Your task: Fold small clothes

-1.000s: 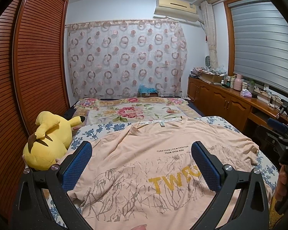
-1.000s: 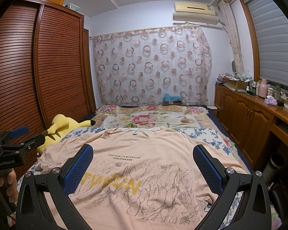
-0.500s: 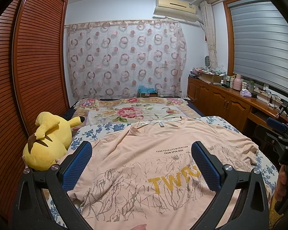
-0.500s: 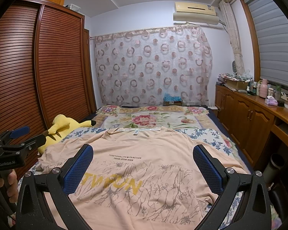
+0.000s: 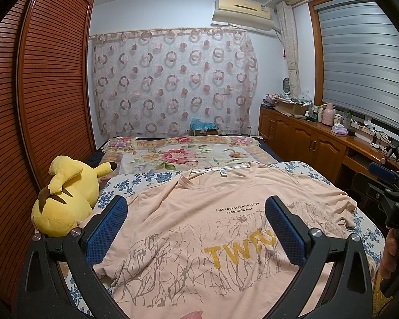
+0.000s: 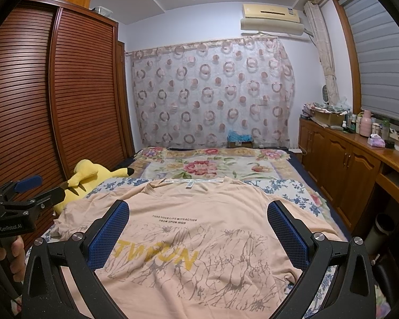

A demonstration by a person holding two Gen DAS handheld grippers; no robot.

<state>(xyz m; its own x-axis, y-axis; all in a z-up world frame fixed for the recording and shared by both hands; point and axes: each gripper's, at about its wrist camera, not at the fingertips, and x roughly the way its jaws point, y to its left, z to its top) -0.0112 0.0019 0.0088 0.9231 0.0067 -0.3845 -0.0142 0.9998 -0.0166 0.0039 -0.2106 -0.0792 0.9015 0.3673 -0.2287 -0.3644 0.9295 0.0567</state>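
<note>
Peach T-shirt [image 5: 199, 228] flat on bed [image 5: 135, 180], collar toward upper frame; left tongs [image 5: 196, 228] and right tongs [image 6: 199, 228] wide, empty, above its lower half.

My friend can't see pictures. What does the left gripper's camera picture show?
A peach T-shirt lies spread flat, print up, on a flowery bed, with the open left gripper hovering over it, holding nothing. A yellow plush toy sits at the bed's left edge, and the right gripper peeks in from the right.
</note>
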